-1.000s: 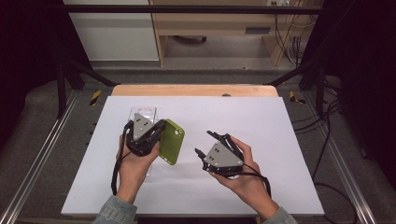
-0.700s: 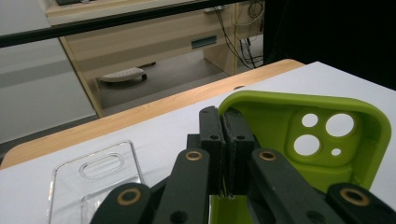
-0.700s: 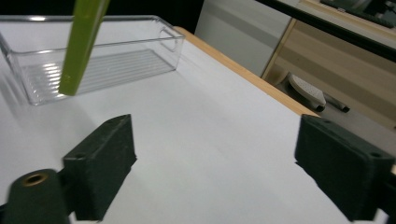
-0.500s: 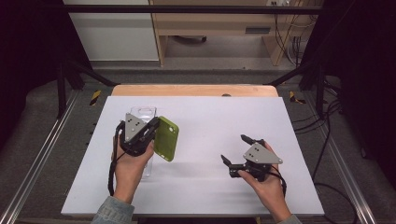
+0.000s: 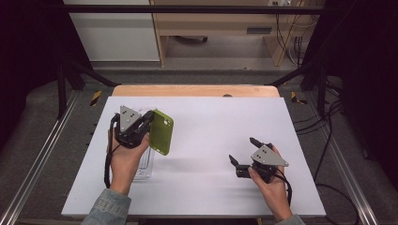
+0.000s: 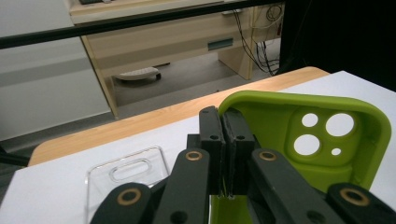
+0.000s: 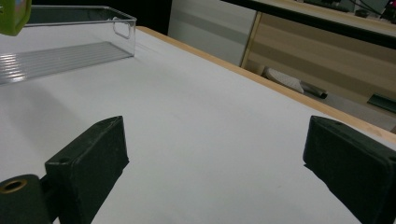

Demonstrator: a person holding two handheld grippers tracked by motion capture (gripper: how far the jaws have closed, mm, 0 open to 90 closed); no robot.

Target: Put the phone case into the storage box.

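- The left gripper, jaws pressed together on the edge of the green phone case, is holding it upright above the clear tray.
- The right gripper, jaws spread and empty, is now resting well apart on the white table, having withdrawn from beside the case.
- Judgement: the case is passing to one-handed control, probably for placing in the tray.
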